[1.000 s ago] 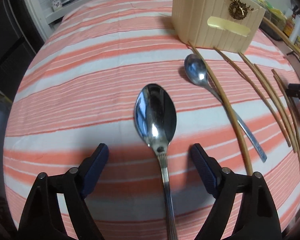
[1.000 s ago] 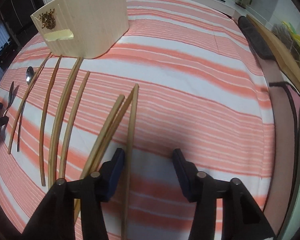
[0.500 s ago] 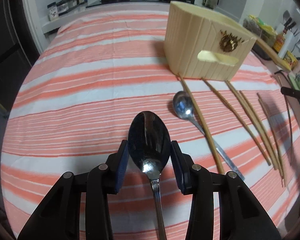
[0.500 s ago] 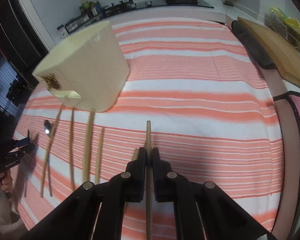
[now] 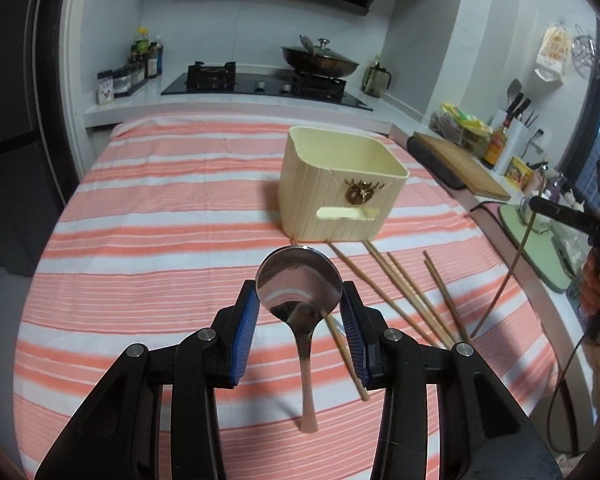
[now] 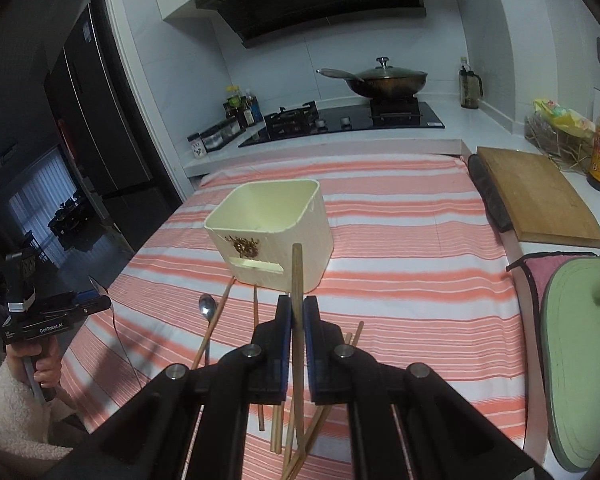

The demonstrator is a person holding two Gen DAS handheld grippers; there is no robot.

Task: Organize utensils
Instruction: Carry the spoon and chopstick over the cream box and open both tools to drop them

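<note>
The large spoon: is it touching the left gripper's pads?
Touching. In the left wrist view, both blue pads of the left gripper press the spoon bowl's edges.

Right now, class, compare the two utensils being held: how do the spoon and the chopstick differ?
The spoon is shiny metal; the chopstick is plain wood. The spoon is clamped across its wide bowl, handle hanging down; the chopstick is pinched along its thin shaft, tip pointing up. The left hand-held gripper stands wider than the right hand-held gripper. Both are lifted off the cloth, near the cream holder.
</note>
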